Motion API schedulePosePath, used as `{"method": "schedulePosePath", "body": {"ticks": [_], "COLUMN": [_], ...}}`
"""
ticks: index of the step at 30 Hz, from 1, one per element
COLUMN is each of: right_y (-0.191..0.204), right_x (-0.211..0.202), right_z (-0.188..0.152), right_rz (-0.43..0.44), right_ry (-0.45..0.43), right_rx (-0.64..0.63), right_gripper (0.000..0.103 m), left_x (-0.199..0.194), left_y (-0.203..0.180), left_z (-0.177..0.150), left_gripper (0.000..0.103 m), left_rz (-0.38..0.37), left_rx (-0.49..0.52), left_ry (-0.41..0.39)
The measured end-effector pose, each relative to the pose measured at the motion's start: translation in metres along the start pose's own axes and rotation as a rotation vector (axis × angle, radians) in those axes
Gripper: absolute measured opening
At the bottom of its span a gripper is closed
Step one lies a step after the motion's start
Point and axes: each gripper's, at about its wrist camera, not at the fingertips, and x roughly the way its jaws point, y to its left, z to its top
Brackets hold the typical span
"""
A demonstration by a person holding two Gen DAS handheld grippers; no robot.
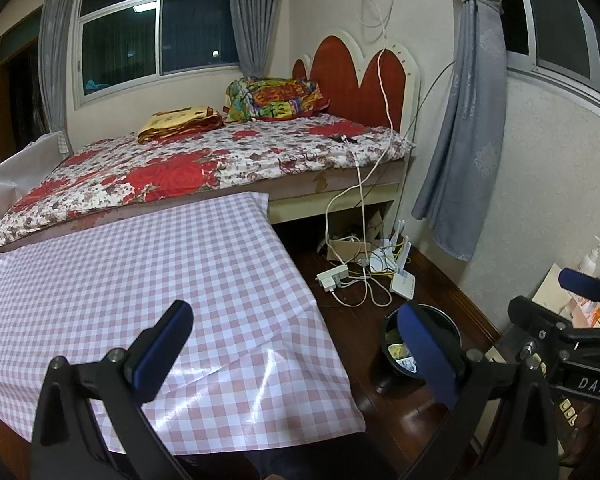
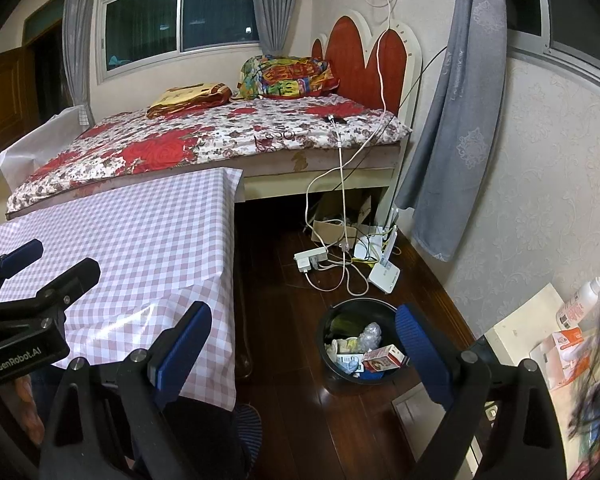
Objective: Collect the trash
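A black trash bin (image 2: 332,364) stands on the dark wooden floor to the right of the table. It holds a red-and-white carton (image 2: 384,358), crumpled clear plastic (image 2: 370,334) and other scraps. My right gripper (image 2: 302,350) is open and empty above the floor, its right finger beside the bin. In the left wrist view the bin (image 1: 452,328) is partly hidden behind the right finger of my open, empty left gripper (image 1: 296,348), which hovers over the table's right edge. The pink checked tablecloth (image 1: 140,280) shows no trash on it. Each gripper shows in the other's view: right gripper (image 1: 556,300), left gripper (image 2: 52,266).
A bed (image 2: 220,136) with a floral sheet stands behind the table. A power strip (image 2: 310,258), white cables, a router (image 2: 384,276) and a cardboard box (image 2: 334,232) lie on the floor by the bed. At the right are a pump bottle (image 2: 580,300) and an orange-white box (image 2: 560,348).
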Motion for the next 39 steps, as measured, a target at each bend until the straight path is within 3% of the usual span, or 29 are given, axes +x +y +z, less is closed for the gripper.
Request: {"method": "schedulePosePath", "body": {"ticks": [39], "right_y": [-0.0014], "right_x": [0.0002], "right_z": [-0.0002], "right_rz": [0.001], "right_ry": [0.0], "right_rx": [-0.001], "right_gripper": [0.095], "left_x": [-0.0008], "left_y": [0.0015], "left_z": [0.0063], "left_gripper": [0.103], "left_rz": [-0.013], "left_rx": [0.01], "left_ry": [-0.033]}}
